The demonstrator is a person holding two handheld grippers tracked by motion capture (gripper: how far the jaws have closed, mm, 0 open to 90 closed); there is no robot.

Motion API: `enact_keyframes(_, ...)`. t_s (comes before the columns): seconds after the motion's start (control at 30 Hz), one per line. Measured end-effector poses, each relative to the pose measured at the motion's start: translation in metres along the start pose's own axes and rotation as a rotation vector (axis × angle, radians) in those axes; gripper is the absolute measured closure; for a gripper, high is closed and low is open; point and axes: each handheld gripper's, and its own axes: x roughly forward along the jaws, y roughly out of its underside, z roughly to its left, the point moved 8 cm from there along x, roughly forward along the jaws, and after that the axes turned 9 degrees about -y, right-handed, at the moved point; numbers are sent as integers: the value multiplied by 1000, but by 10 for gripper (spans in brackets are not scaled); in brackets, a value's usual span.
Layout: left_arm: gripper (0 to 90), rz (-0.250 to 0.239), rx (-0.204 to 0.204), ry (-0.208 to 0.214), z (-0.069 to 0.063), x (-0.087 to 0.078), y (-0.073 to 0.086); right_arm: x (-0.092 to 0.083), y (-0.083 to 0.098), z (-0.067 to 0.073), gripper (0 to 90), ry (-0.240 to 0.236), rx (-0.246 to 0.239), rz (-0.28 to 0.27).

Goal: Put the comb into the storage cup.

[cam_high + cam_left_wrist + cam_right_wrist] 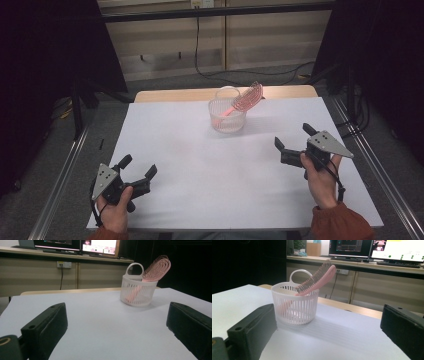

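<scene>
Sitting ahead of both wide-open grippers, left gripper [138, 168] and right gripper [293, 137], a white basket [228, 116] holds a pink hairbrush [246, 99]; no readable writing.

Pink hairbrush [243, 100]; white slatted basket [227, 120]; white tabletop [210, 170]; black hand-held gripper [136, 174], orange sleeve [342, 224]

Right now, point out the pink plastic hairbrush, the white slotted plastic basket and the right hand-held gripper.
Pink plastic hairbrush [248, 97]: high view, bristled head.
White slotted plastic basket [298, 311]: right gripper view, slotted side wall.
Right hand-held gripper [292, 136]: high view, midway between its open jaws.
</scene>
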Motion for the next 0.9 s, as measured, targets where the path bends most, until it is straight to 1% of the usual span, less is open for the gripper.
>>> enact_keyframes(0.07,36,1,4,-7,1,0,0,-4,1,1,0,0,14,-2)
enact_keyframes(0.1,36,2,2,-7,1,0,0,-6,2,1,0,1,8,-5)
enact_keyframes(0.17,36,1,-4,-5,0,0,0,-11,4,1,0,6,17,0)
enact_keyframes(0.2,36,2,1,-8,1,0,0,-13,5,1,0,3,18,-4)
enact_keyframes(0.3,36,2,3,-5,0,-1,0,-19,8,2,0,11,4,0)
enact_keyframes(0.37,36,2,5,-8,0,-1,0,-22,9,1,0,16,11,-1)
enact_keyframes(0.4,36,0,-2,-5,-1,-1,0,-24,10,1,0,14,11,0)
enact_keyframes(0.5,36,6,6,-7,-1,-2,1,-29,12,1,0,18,7,-1)
enact_keyframes(0.8,35,7,5,-6,-1,-2,1,-50,19,1,0,36,18,-7)
enact_keyframes(0.9,36,10,7,-11,0,-3,1,-54,22,0,0,44,35,-12)
